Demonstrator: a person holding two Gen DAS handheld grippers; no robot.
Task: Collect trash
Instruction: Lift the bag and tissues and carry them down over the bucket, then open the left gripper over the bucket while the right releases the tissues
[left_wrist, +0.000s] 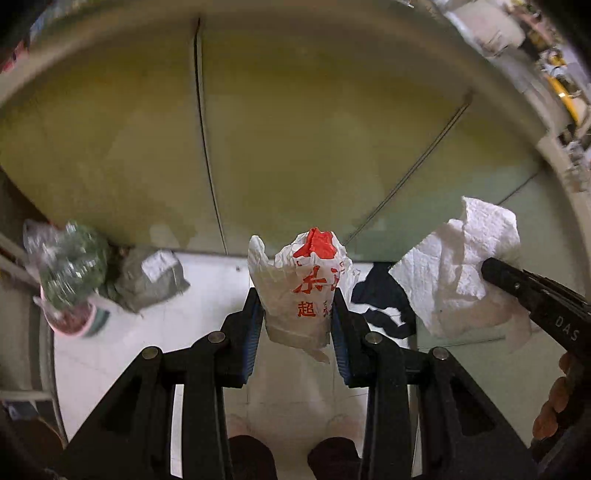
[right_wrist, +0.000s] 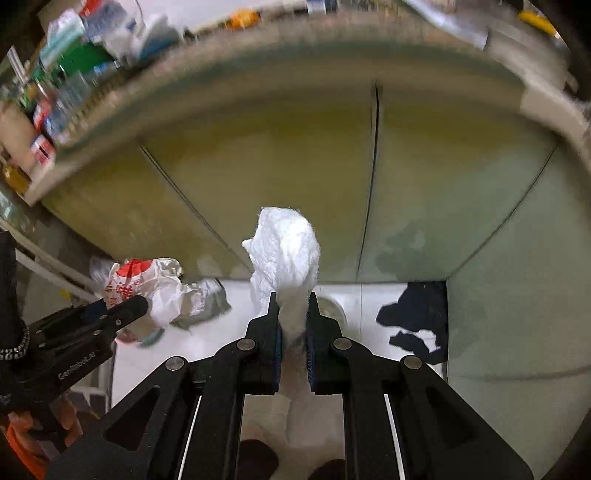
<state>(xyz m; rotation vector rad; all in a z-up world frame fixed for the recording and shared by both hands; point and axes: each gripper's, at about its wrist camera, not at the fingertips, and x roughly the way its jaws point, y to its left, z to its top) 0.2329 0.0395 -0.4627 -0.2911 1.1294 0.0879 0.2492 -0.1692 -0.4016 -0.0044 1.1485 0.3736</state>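
Note:
My left gripper (left_wrist: 298, 295) is shut on a crumpled white plastic bag with red print (left_wrist: 306, 280), held in the air above a white floor. My right gripper (right_wrist: 293, 299) is shut on a crumpled white paper towel (right_wrist: 284, 251). In the left wrist view the towel (left_wrist: 458, 273) and a right finger (left_wrist: 517, 284) show at the right. In the right wrist view the printed bag (right_wrist: 147, 280) and a left finger (right_wrist: 122, 314) show at the left. Both hang in front of yellow-green cabinet doors (left_wrist: 295, 147).
A pink bin (left_wrist: 74, 321) with a clear crinkled bag (left_wrist: 66, 258) over it stands at the left, a grey wrapper (left_wrist: 151, 280) beside it. A dark blue cloth (right_wrist: 417, 317) lies on the floor at the right. A cluttered shelf (right_wrist: 74, 74) is above left.

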